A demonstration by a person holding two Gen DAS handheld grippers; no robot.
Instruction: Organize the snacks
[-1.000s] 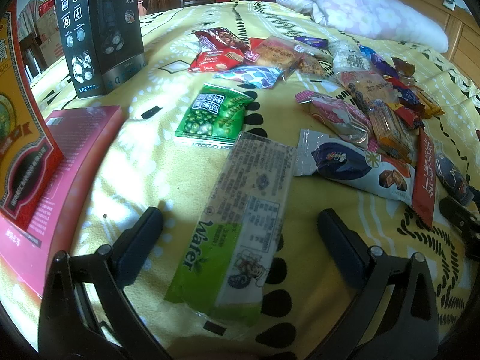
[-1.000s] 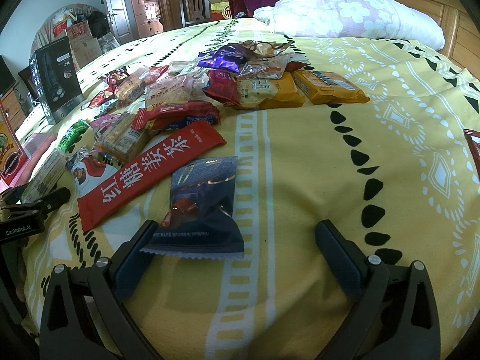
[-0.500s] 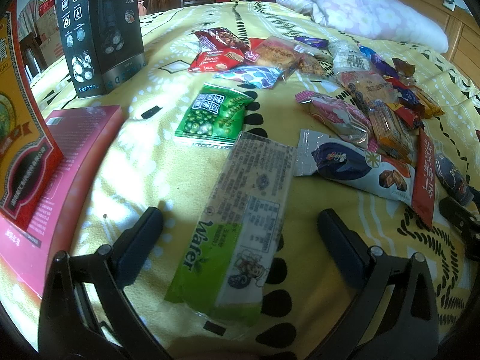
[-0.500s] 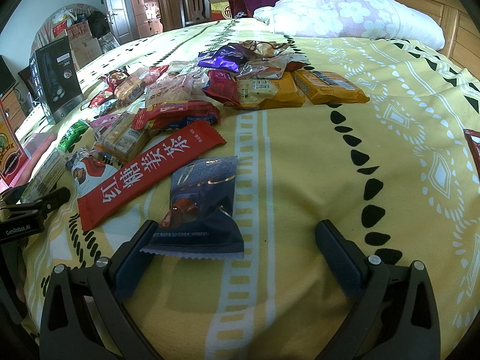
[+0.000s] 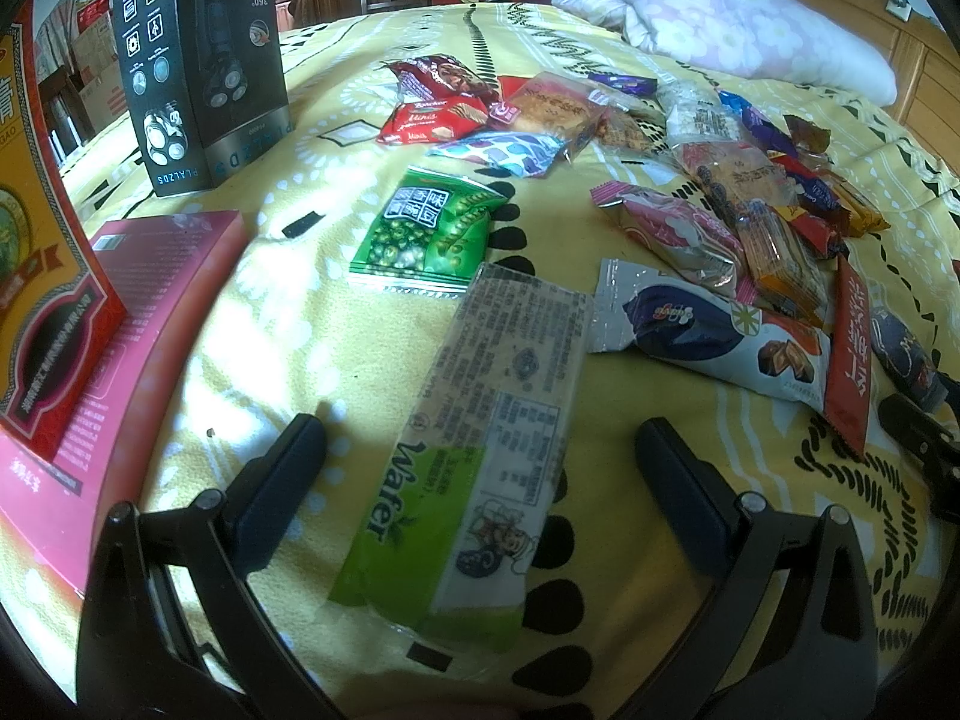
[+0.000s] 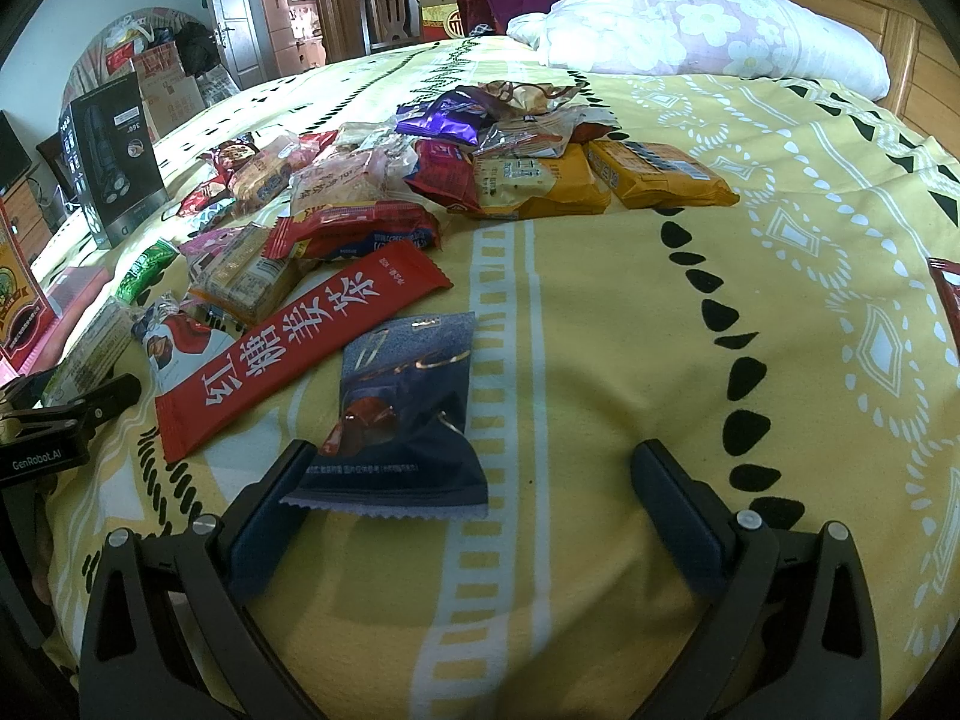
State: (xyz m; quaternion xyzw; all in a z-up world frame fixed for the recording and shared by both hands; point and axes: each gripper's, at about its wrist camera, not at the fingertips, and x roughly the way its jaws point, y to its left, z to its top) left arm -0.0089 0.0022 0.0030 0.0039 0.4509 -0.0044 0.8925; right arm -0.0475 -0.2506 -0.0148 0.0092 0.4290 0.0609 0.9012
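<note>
Many snack packets lie scattered on a yellow patterned bedspread [image 5: 252, 324]. In the left wrist view my left gripper [image 5: 480, 450] stands open, and a long green-and-white wafer pack [image 5: 480, 450] lies flat between its fingers without touching them. A green pea packet [image 5: 426, 234] sits just beyond it. In the right wrist view my right gripper [image 6: 474, 474] is open too. A dark blue packet [image 6: 402, 420] lies by its left finger, with a long red sachet [image 6: 300, 354] to the left of that. The left gripper [image 6: 72, 414] shows at the left edge of the right wrist view.
A black box [image 5: 204, 60] stands upright at the far left, with a pink flat box [image 5: 120, 348] and a red-and-gold box [image 5: 36, 276] nearer. More packets are piled at the bed's middle [image 6: 528, 180]. A floral pillow [image 6: 708, 36] lies by the wooden headboard [image 6: 900, 48].
</note>
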